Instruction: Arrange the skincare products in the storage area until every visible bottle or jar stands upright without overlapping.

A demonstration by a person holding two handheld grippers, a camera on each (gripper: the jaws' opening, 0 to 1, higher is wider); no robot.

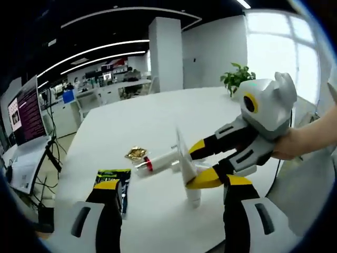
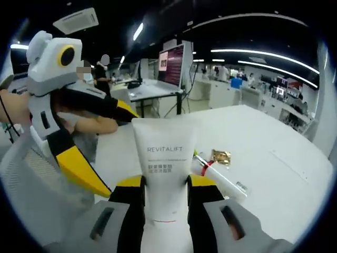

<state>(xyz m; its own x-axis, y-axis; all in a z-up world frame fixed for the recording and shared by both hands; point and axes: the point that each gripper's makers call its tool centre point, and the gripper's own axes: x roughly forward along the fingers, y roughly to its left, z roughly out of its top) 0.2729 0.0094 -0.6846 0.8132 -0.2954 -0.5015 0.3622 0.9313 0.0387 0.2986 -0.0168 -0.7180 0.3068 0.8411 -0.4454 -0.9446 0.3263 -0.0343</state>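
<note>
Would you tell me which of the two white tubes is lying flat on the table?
The slim tube with the red band; the REVITALIFT tube is held in the right gripper's jaws.

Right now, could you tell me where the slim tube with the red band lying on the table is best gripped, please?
Grip the slim tube around its white barrel, beside the red band, coming down from above with jaws across its width: it lies flat on the table, so only its long sides are free.
</note>
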